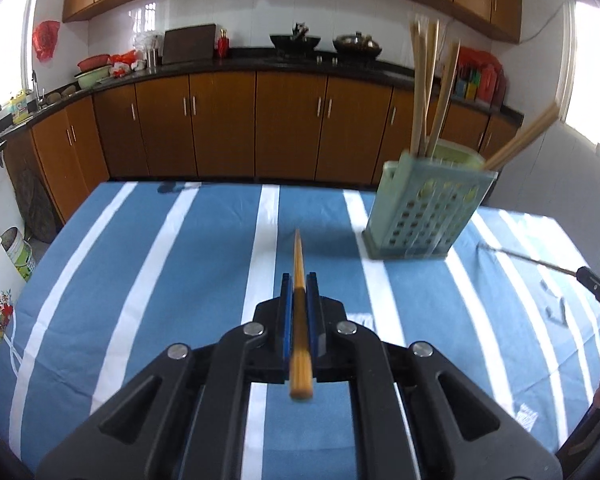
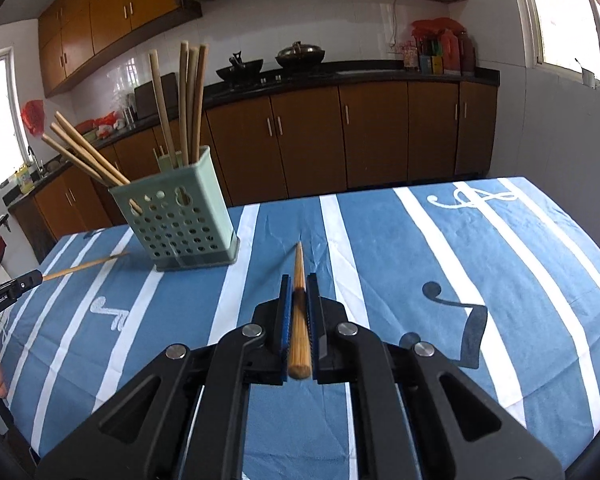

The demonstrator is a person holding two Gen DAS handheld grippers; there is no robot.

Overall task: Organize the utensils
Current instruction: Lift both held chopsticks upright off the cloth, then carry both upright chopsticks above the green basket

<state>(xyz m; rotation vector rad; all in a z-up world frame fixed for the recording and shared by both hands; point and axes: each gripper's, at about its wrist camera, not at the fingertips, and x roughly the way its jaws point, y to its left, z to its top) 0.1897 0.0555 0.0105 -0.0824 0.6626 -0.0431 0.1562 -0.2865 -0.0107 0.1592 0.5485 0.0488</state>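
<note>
here, left gripper and right gripper each clenched on a chopstick above the striped tablecloth

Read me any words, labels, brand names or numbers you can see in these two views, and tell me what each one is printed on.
"GenRobot.AI": small white print on the left gripper, seen from the right wrist view.
Letters on the right gripper: cut off at the frame edge, unreadable.
Yellow bottle by the sink: label blurred.
Boxes and bottles on the counter: print too small.
Tablecloth: musical symbols only, no words.
</note>
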